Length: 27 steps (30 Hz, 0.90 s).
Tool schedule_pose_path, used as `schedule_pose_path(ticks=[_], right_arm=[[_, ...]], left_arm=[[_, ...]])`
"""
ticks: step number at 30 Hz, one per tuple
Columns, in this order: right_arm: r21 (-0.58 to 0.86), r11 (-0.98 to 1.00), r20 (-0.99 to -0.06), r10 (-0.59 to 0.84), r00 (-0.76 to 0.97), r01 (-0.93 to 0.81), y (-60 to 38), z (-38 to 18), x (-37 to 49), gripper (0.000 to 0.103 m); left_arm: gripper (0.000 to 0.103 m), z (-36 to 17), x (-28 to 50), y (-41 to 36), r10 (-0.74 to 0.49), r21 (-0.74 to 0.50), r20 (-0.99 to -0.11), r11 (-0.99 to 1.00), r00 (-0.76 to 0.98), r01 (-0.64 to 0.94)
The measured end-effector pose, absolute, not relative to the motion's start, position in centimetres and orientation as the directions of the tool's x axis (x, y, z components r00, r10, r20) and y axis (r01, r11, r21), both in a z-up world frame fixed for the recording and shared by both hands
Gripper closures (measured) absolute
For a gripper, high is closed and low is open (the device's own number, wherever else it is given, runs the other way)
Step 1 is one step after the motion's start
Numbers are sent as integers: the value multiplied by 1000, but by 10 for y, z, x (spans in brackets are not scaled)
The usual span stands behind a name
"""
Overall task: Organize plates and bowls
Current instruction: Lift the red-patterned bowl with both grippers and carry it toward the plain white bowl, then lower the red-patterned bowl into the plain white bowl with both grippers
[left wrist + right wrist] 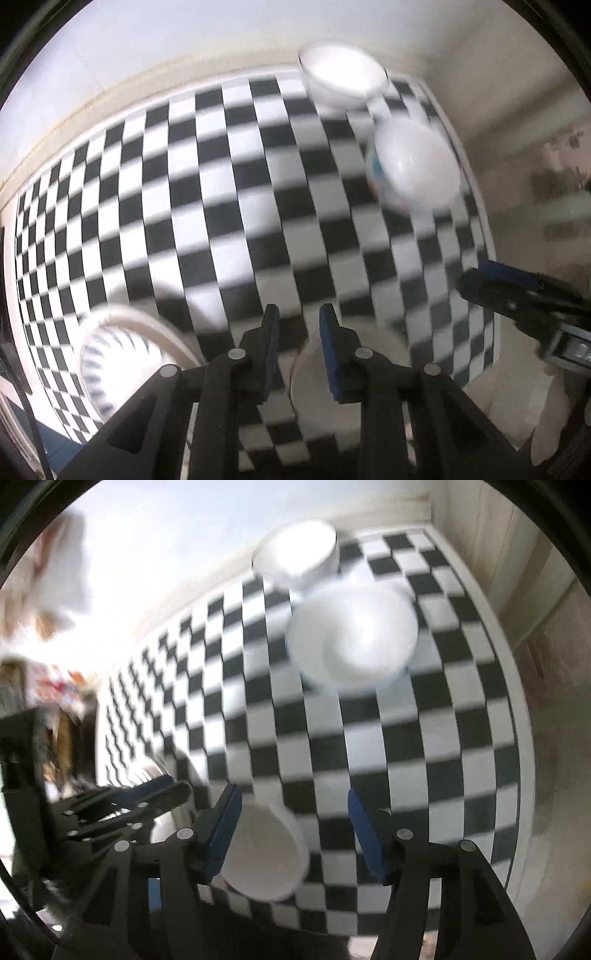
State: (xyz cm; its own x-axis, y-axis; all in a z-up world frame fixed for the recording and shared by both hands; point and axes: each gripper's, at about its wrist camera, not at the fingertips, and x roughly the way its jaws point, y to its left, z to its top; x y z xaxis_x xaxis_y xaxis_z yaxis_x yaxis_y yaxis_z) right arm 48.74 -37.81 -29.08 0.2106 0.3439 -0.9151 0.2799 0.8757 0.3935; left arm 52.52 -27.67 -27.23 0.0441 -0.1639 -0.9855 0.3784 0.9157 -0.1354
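Both views blurred. Checkerboard black-and-white surface (424, 760) carries the dishes. Far end: a white straight-walled bowl (295, 554) and just in front of it a wider white round bowl (354, 635), close together, possibly touching; can't tell through the blur. Near the bottom of the right wrist view, a smaller white bowl (266, 853) sits on the surface just beside the left pad of the right hand-held gripper (295, 838). Its jaws stand apart with nothing pressed between the pads, so that bowl looks released, not held.

Left hand-held gripper (297, 347): jaws nearly together, a narrow gap showing, nothing clamped. Below it lies a plain white plate (325, 398), and to the left a blue-striped white dish (110, 369) resting on a pale plate; the rim detail is too blurred.

Judgement: a placing step looks just finished, and the next pick is not yet chosen. To do it well: clear both grippers straight up without clipping the bowl rim, then open wide, come down over one rim wall, and nest like with like, bowls by size and plates flat.
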Motion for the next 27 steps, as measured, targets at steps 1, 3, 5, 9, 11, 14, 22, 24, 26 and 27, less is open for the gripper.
schedule_pose_path(ticks=[1, 3, 5, 9, 11, 14, 22, 24, 26, 27], right_arm=[[396, 875, -913, 341, 226, 280, -385, -285, 497, 40], [373, 883, -917, 305, 257, 283, -397, -276, 518, 40], [357, 887, -920, 279, 276, 294, -411, -273, 543, 40], [337, 882, -929, 253, 271, 329, -437, -285, 598, 40], [340, 873, -931, 260, 257, 349, -445, -297, 624, 40], [348, 860, -932, 276, 233, 373, -458, -316, 660, 40], [358, 834, -934, 319, 161, 421, -467, -372, 723, 41], [355, 833, -935, 325, 144, 424, -466, -381, 728, 41], [355, 828, -934, 332, 132, 433, -466, -387, 730, 41], [359, 826, -933, 337, 130, 434, -467, -389, 731, 41]], left_arm=[[82, -270, 536, -278, -167, -136, -985, 918, 51, 372], [82, -268, 568, -285, -182, -149, -981, 924, 65, 351], [82, -274, 596, -288, -184, -151, -981, 930, 67, 336], [82, -290, 651, -304, -199, -173, -979, 933, 50, 314], [82, -300, 677, -313, -195, -173, -980, 938, 44, 301], [82, -321, 709, -325, -209, -199, -978, 935, 2, 292], [84, -357, 749, -346, -207, -220, -975, 940, -76, 262], [83, -355, 752, -344, -223, -239, -971, 937, -92, 255], [83, -348, 755, -337, -255, -269, -963, 937, -90, 222], [83, -342, 756, -334, -281, -292, -956, 932, -82, 217]])
